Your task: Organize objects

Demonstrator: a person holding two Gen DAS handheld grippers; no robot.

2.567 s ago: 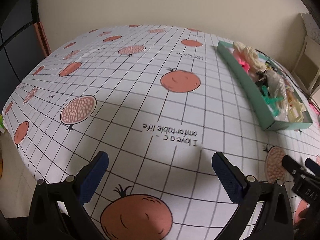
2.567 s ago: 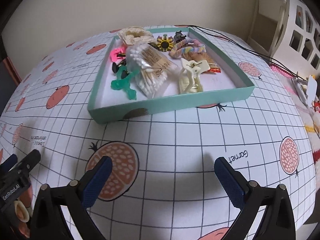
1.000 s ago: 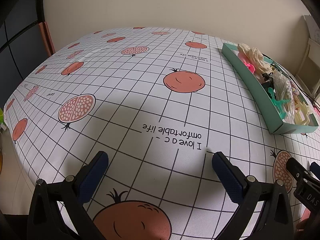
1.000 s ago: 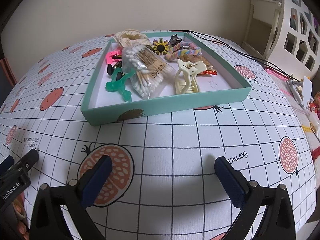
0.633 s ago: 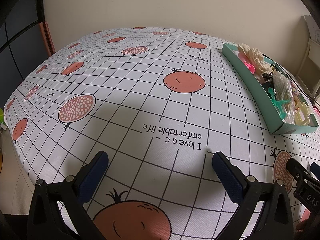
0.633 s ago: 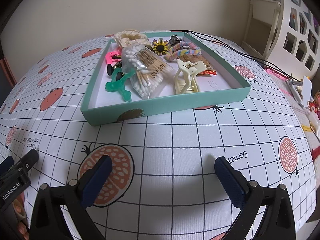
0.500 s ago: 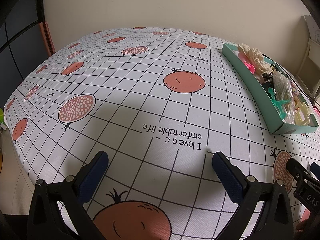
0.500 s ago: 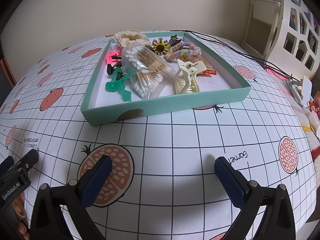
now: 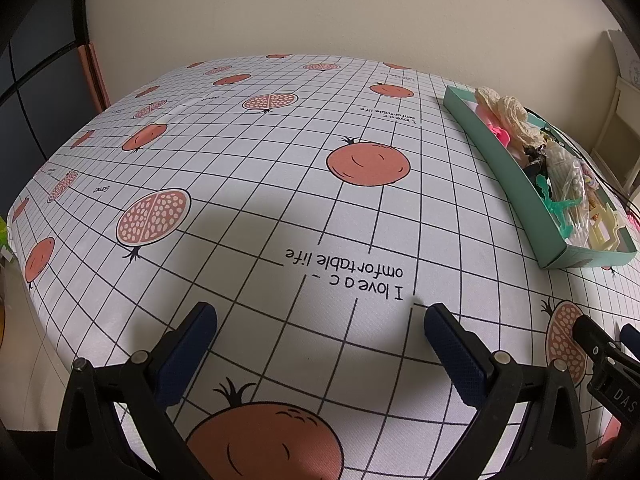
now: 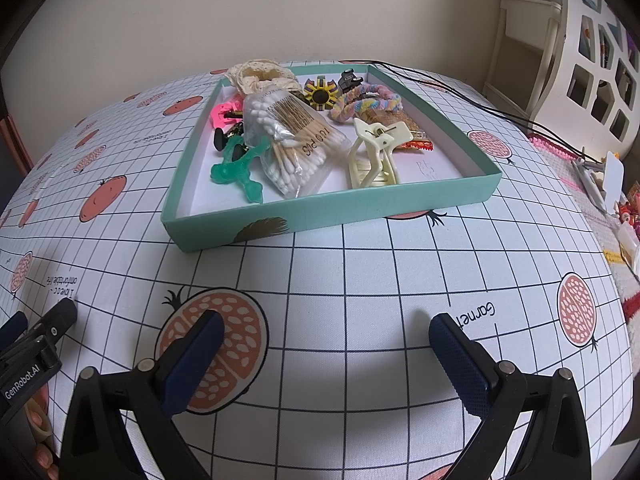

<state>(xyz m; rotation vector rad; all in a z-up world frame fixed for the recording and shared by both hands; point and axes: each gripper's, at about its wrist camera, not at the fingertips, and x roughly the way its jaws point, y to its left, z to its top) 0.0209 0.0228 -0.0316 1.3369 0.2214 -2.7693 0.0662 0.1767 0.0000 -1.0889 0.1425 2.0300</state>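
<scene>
Two grippers are held low over a bench [image 10: 360, 264] covered with a white grid-patterned cloth printed with pomegranates. The right gripper [image 10: 324, 334] is seen with its blue-padded jaws spread wide and nothing between them; beneath it lies bare cloth, with a halved pomegranate print under the left pad. The left gripper [image 9: 320, 322] is likewise released, jaws wide apart and empty, above the printed words "I love a comfortable life". Each gripper's tip is caught at the edge of the other's view.

Ahead of the right gripper, well apart from it, a shallow teal tray [image 10: 332, 216] is set on the cloth. Inside it, a clear bag of cotton swabs [image 10: 290, 140] lies near the middle, tilted across the tray floor. A translucent green plastic piece [image 10: 240, 168] rests just left of the bag, touching it. A cream claw clip [image 10: 374, 154] is placed to the bag's right, near the front wall. Behind these, a pastel braided hair tie [image 10: 368, 105], a yellow and black flower-shaped clip [image 10: 320, 94], a pink piece [image 10: 222, 114] and a cream lace scrunchie [image 10: 260, 74] are gathered toward the far wall; the scrunchie overhangs the far rim. From the left wrist view the same tray [image 9: 500, 168] is seen at the right side of the bench. Black cables [image 10: 460, 96] run across the cloth beyond the tray's right corner.
</scene>
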